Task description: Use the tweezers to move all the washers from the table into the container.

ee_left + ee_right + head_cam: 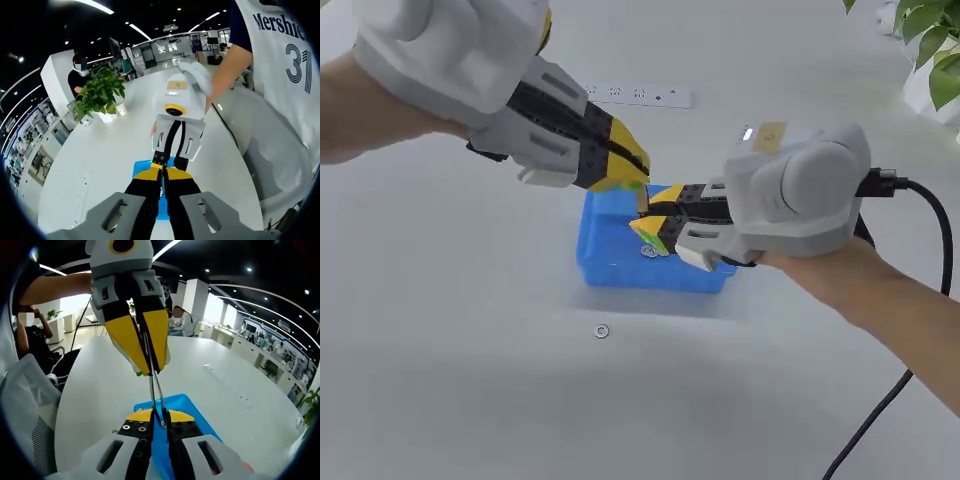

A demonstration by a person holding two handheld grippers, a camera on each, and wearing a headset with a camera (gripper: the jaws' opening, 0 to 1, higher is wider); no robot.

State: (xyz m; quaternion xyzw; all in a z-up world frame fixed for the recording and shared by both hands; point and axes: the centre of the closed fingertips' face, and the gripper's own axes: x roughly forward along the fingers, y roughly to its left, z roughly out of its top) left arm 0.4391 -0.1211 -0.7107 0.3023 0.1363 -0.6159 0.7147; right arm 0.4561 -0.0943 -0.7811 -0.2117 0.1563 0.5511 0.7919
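Tweezers [156, 395] are clamped in the jaws of the left gripper [635, 172] over the blue container [640, 276], those of the right gripper [650, 216] narrow about the tips, grip uncertain; a drop is judged in hand, the washer [601, 331] on the desk [470, 390] at the container's seven o'clock to be fetched next.

Left gripper [634, 168] angled down-right, clamped on tweezers [155, 385]; right gripper [651, 222] faces it, jaws narrow, possibly closed.
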